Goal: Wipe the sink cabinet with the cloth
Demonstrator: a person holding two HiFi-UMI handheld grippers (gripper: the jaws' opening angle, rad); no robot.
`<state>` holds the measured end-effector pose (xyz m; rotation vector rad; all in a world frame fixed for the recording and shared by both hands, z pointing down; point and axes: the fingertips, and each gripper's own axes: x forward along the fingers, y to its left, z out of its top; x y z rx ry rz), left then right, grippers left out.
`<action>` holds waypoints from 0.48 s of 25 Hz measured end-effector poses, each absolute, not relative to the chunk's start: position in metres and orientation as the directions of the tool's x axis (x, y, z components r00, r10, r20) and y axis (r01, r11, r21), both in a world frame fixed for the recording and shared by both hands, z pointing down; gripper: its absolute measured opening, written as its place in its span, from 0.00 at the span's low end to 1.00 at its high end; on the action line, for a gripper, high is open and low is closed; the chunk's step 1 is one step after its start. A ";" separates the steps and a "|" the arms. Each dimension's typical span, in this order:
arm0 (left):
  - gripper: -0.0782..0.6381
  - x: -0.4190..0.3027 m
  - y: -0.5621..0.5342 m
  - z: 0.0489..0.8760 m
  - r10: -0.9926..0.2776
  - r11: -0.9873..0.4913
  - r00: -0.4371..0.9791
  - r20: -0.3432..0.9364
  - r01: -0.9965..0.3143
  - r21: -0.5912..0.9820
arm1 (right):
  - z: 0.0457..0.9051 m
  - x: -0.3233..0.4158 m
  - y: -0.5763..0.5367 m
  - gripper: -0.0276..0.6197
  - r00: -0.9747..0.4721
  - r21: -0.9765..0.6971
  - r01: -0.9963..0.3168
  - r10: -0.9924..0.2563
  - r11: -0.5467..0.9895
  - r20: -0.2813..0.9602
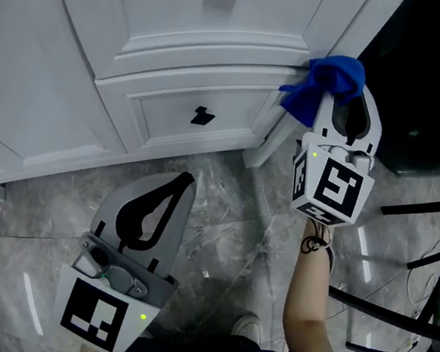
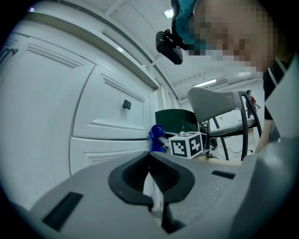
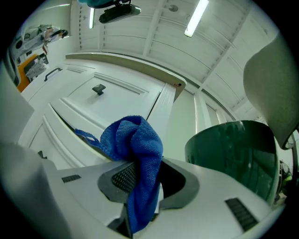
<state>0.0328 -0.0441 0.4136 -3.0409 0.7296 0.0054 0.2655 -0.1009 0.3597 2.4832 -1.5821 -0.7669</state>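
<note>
the right tongs [image 1: 340,95] are gripping the crumpled blue microfibre cloth [image 1: 329,77] at the white panelled sink cabinet's [image 1: 182,42] right edge. the left tongs [image 1: 184,182] are hanging closed and empty. wiping seems in hand; next it is calling for sweeping the cloth along the moulding with steady pressure.

grey marble-veined floor [image 1: 219,237], glossy, pale light streaks reflected on it. dark green bin [image 3: 233,154], round-walled, shiny, standing at right. chair [image 2: 216,103]: grey padded back, black tube frame, legs on floor near bin. ceiling strip light [image 3: 196,18] lit, white ribbed ceiling panels around it. pale shoe tip [image 1: 249,328] on floor, low in head view.
</note>
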 end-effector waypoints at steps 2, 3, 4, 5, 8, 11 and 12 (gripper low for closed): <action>0.11 0.034 -0.049 0.418 -0.464 -0.886 0.886 0.005 -0.464 0.008 | 0.364 0.266 -0.102 0.22 0.338 0.343 -0.821 -0.873 -0.457 -0.353; 0.11 0.034 -0.051 0.418 -0.470 -0.882 0.882 0.009 -0.471 0.013 | 0.365 0.266 -0.103 0.22 0.340 0.342 -0.821 -0.873 -0.456 -0.349; 0.11 0.033 -0.052 0.418 -0.477 -0.879 0.879 0.009 -0.477 0.014 | 0.365 0.266 -0.103 0.22 0.341 0.342 -0.821 -0.874 -0.456 -0.346; 0.11 0.034 -0.053 0.417 -0.480 -0.877 0.877 0.005 -0.480 0.016 | 0.365 0.266 -0.103 0.22 0.342 0.343 -0.821 -0.874 -0.456 -0.345; 0.11 0.038 -0.048 0.419 -0.454 -0.891 0.891 0.002 -0.453 0.033 | 0.367 0.266 -0.103 0.22 0.345 0.347 -0.818 -0.875 -0.458 -0.340; 0.11 0.040 -0.042 0.423 -0.426 -0.903 0.905 0.017 -0.426 0.047 | 0.374 0.266 -0.103 0.22 0.348 0.352 -0.818 -0.879 -0.454 -0.327; 0.11 0.039 -0.042 0.424 -0.427 -0.903 0.904 0.021 -0.428 0.043 | 0.377 0.266 -0.104 0.22 0.348 0.353 -0.819 -0.881 -0.452 -0.321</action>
